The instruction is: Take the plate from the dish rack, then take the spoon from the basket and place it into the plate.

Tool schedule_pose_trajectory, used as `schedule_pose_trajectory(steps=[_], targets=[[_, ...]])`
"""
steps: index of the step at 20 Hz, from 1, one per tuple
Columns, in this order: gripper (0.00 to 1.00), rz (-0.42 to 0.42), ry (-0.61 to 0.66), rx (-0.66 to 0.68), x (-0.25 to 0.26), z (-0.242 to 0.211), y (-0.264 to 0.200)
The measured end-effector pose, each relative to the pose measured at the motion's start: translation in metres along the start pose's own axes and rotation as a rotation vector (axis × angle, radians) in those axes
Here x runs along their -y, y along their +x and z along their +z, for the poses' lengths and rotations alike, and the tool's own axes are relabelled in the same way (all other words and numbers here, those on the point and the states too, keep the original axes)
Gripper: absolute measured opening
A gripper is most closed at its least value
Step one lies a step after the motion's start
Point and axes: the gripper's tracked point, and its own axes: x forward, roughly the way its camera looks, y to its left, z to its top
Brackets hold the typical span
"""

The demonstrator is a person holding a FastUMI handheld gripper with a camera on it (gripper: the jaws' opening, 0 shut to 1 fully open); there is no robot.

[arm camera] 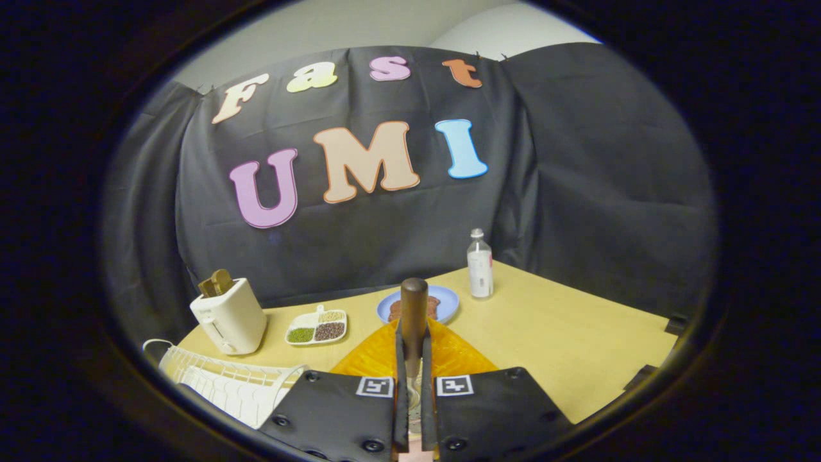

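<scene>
My gripper (414, 340) is shut on the spoon (414, 301). Its brown wooden handle stands up between the two black fingers (401, 378), and a bit of its metal part shows low in the gap. The orange plate (458, 359) lies on the table directly under and just beyond the fingers. A white wire rack (224, 382) lies to the left of the fingers at the table's near edge; its contents are hidden.
Beyond the plate sits a blue plate (446, 300) with brown bread. A clear bottle (480, 264) stands to its right. A white toaster (229, 316) with toast and a divided dish (317, 327) of beans are at the left. Bare wooden table (577, 333) spreads right.
</scene>
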Motion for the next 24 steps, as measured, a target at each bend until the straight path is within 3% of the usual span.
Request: schedule_pose_trajectory(steps=[5, 11, 24], targets=[[0.1, -0.023, 0.007, 0.052, 0.006, 0.035, -0.024], [0.1, 0.033, 0.051, 0.09, -0.004, 0.053, -0.067], [0.1, -0.064, 0.08, -0.109, 0.04, -0.053, -0.114]])
